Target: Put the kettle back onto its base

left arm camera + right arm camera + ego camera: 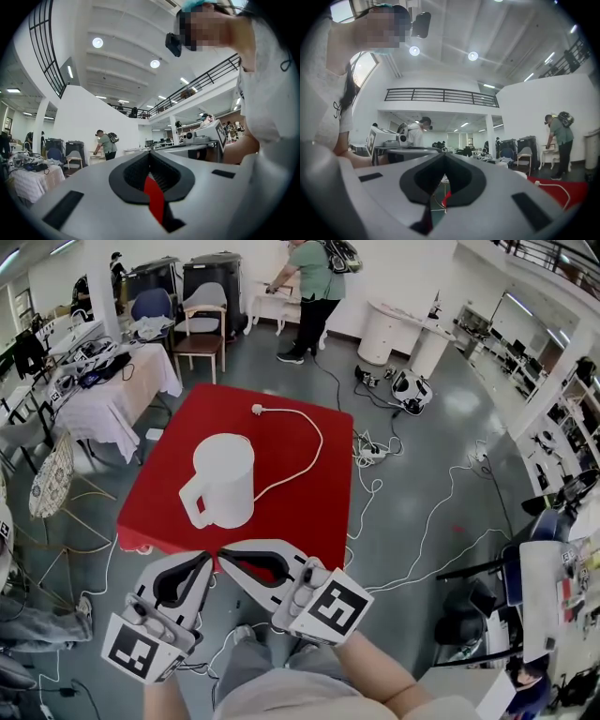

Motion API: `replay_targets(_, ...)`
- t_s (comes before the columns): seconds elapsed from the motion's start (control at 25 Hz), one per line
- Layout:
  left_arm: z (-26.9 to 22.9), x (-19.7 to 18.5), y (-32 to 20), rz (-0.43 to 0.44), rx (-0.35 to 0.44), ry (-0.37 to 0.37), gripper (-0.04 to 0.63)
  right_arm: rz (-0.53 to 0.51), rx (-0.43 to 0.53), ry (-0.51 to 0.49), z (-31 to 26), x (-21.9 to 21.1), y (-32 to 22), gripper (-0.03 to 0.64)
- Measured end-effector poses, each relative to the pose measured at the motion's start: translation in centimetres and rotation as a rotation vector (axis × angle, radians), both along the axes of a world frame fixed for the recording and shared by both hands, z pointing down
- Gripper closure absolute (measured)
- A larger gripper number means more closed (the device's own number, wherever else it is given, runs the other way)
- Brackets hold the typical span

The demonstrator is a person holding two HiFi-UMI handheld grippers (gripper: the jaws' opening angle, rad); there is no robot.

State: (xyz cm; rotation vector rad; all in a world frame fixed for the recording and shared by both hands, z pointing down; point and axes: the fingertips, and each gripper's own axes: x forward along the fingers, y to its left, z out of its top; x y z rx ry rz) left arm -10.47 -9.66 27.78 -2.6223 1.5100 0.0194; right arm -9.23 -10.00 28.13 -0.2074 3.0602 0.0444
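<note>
White kettle [225, 481] stands on the red bench [309, 512], possibly already on its base, cord [306, 451] looping right of the kettle. Nearer than the kettle, left gripper [208, 562] and right gripper [223, 555], 2 sets of fingers clenched empty

Left gripper [150, 153], fingers [93, 192] together, seemingly empty

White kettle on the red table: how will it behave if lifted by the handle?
Kettle looks rigid and smooth, so likely slippery by the body. Its handle sits to one side, so it may swing or tilt when lifted there. The loose cord looks floppy and could drag.
</note>
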Motion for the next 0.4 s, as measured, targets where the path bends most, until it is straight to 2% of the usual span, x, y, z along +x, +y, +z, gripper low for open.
replay_targets(0.4, -0.18, -0.91, -0.75, -0.004, 0.011, -0.001, 0.586, 0.01, 0.008, 0.01, -0.35, -0.49, -0.61, 0.609)
